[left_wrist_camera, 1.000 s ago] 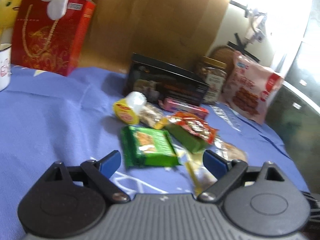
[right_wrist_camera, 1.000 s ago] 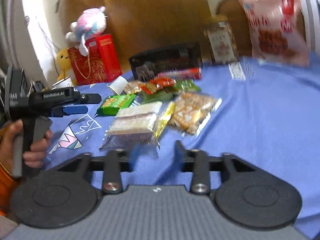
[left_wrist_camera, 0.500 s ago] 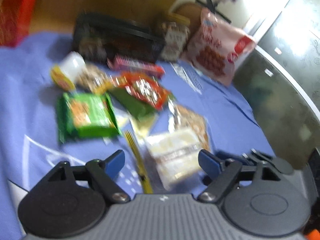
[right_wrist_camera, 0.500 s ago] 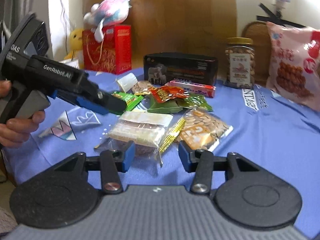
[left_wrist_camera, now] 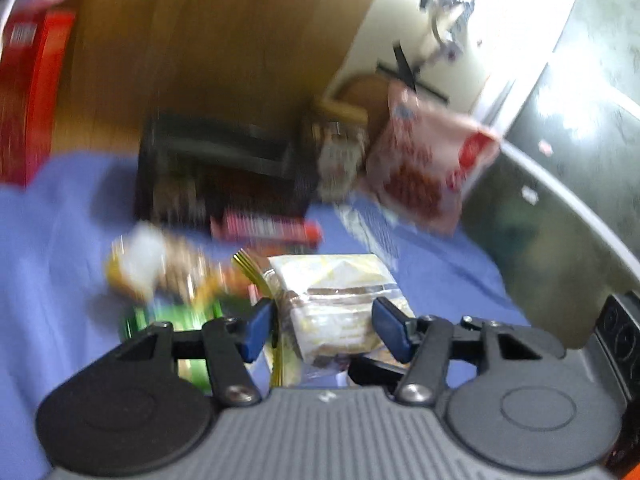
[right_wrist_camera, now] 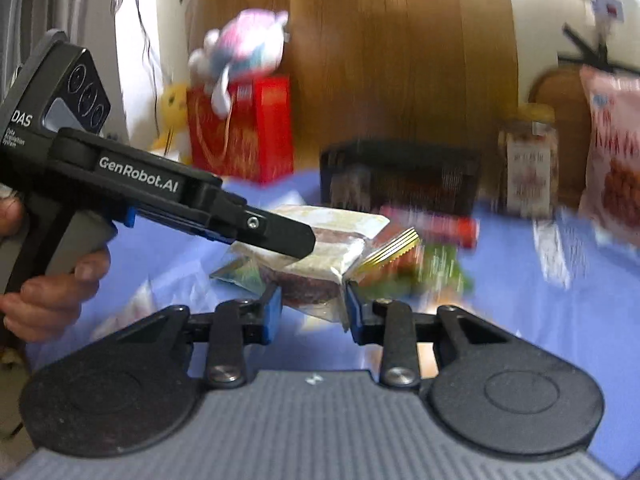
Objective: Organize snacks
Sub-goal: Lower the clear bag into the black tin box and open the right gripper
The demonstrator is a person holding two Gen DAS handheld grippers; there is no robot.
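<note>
A clear-wrapped cake pack [right_wrist_camera: 320, 256] is lifted above the blue cloth, and my right gripper [right_wrist_camera: 310, 314] is shut on its near end. The same pack [left_wrist_camera: 340, 308] lies between the fingers of my left gripper [left_wrist_camera: 326, 326], which is open around it. The left gripper [right_wrist_camera: 276, 236] also shows in the right wrist view, reaching in from the left over the pack. Other snacks lie behind on the cloth: a green packet [left_wrist_camera: 172, 320], a red bar [left_wrist_camera: 268, 228], a yellow-capped cup [left_wrist_camera: 136, 268].
A black box [right_wrist_camera: 400, 176] stands behind the snacks. A nut jar [right_wrist_camera: 528, 168] and a pink bag [right_wrist_camera: 612, 168] are at the back right, a red gift bag [right_wrist_camera: 244, 128] with a plush toy at the back left. The frames are blurred.
My right gripper has closed on the cake pack and lifted it off the cloth. My left gripper has swung in and its fingers now straddle the pack.
</note>
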